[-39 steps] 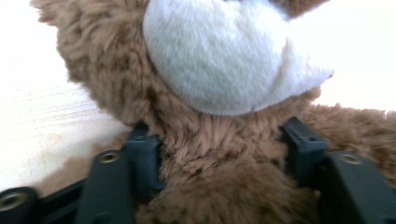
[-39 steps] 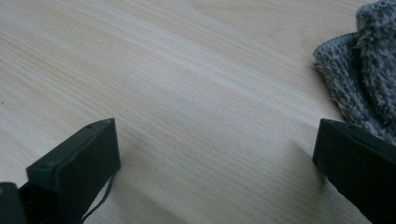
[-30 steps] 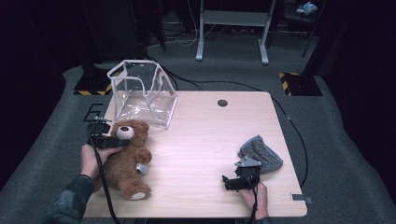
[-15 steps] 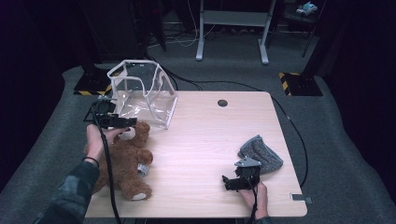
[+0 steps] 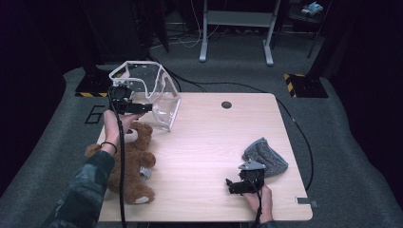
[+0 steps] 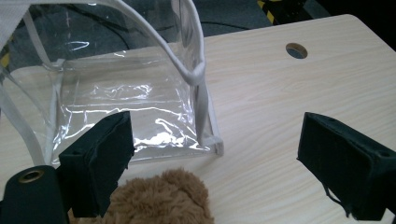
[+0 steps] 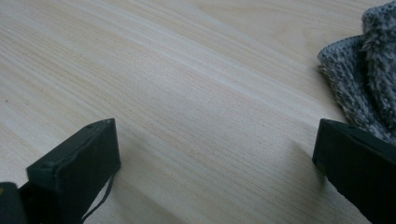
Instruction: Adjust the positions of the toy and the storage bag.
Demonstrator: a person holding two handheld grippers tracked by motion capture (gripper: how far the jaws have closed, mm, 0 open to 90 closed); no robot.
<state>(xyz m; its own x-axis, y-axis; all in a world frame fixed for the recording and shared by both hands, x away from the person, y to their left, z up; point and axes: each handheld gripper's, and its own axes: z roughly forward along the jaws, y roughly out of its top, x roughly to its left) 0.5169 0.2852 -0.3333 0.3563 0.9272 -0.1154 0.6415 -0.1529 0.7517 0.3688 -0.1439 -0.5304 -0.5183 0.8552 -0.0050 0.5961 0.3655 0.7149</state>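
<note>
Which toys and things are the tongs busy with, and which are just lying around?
Being worked with:
- teddy bear, lying at the table's left edge
- clear plastic bag, standing open behind the bear
- left tongs, open, in front of the bag

Just lying about:
- grey knitted hat, beside the right tongs, which are open and empty

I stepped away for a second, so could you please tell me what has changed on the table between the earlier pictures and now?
The left tool has lifted off the teddy bear and moved up and away toward the clear plastic bag. Its jaws have just been opening, with nothing between them. The bear lies where it was. The right tool, open, the grey knitted cloth and the bag have stayed put.
</note>
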